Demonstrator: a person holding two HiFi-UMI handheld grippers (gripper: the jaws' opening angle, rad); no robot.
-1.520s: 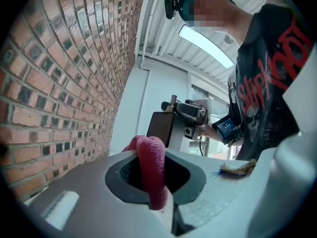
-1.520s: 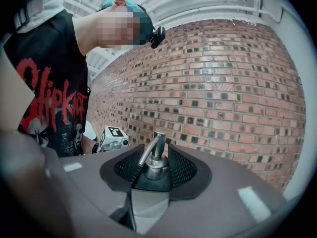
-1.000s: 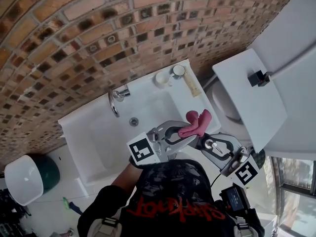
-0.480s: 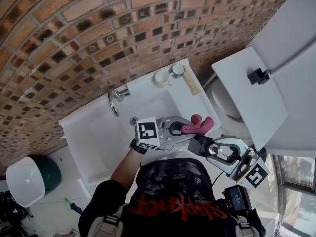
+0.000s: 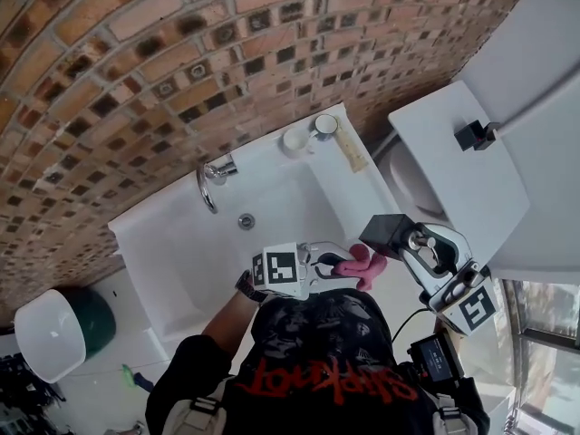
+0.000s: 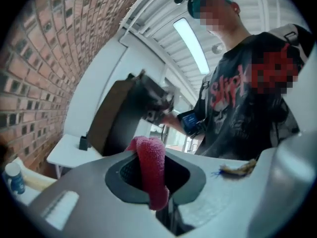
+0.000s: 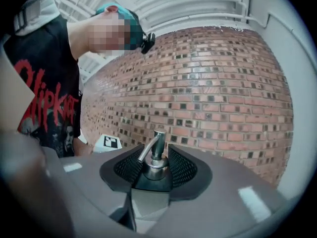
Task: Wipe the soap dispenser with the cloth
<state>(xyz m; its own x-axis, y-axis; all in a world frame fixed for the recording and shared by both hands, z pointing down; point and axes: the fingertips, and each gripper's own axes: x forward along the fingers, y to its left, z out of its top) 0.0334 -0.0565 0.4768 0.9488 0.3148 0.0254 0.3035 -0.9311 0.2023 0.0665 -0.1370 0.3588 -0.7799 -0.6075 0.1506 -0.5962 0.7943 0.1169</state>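
Brown brick wall [image 5: 136, 53] backs a white sink [image 5: 172, 243] in a small washroom, with a toilet [image 5: 408, 187] just beside the sink. Dispenser [image 5: 387, 232], a dark box-shaped body with a chrome pump [image 7: 158, 145], is held up off the sink, over its near corner and close in front of the person. Right gripper [image 7: 155, 166] holds it: the jaws stand part-way apart and both pads press on the body just below the pump collar, the pump upright between them. Cloth [image 5: 364, 263], pink-red, is clamped in the left gripper [image 5: 337, 263], whose jaws are nearly together on it; the free end stands up out of the jaws in a fold. In the head view the cloth lies directly beneath and beside the dispenser; the left gripper view shows the dark body close behind the cloth's top, but contact between the two cannot be told. Both grippers point roughly level and face one another. On the sink's far ledge stand a tap [image 5: 214, 174], a white cup [image 5: 295, 141] and a second round container [image 5: 326, 127], with a cream-coloured tube [image 5: 353, 154] lying just beside them. A green bin [image 5: 89, 308] with a white lid stands on the floor, well apart from the grippers.
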